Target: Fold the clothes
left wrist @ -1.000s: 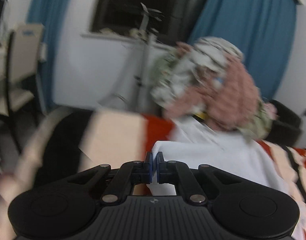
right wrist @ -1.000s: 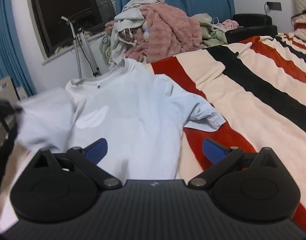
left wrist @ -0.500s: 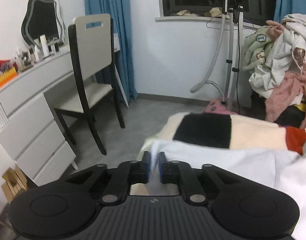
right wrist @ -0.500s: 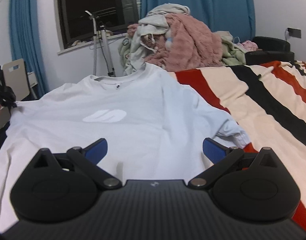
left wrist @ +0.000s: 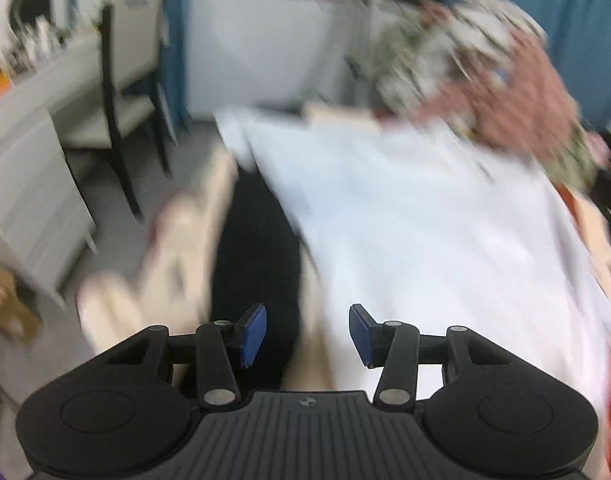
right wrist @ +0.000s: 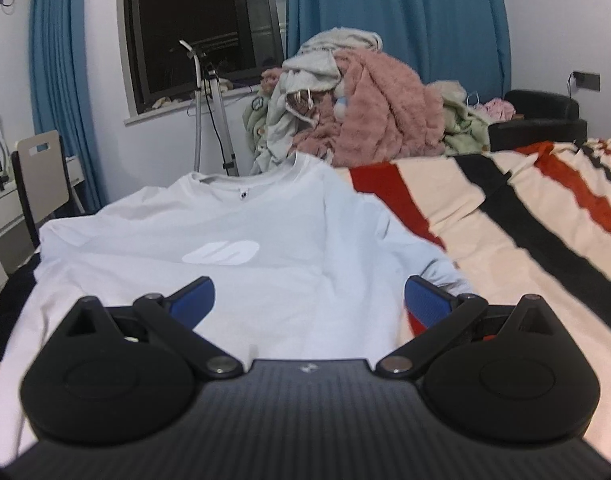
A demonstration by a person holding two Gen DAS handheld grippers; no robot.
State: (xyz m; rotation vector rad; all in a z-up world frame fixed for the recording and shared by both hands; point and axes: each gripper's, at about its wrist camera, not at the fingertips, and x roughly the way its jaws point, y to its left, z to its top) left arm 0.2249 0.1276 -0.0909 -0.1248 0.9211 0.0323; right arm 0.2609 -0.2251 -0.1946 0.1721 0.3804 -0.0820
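While the white shirt (right wrist: 241,248) lies flat on the striped bed (right wrist: 525,216), both tongs, left (left wrist: 307,334) and right (right wrist: 309,300), gape empty.

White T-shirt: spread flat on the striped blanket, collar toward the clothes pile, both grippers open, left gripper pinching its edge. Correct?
Not quite. The left gripper pinches nothing: the left wrist view shows its pads apart with no cloth between them. The rest holds: the white T-shirt lies spread on the striped blanket, collar toward the clothes pile, and the right gripper is open too.
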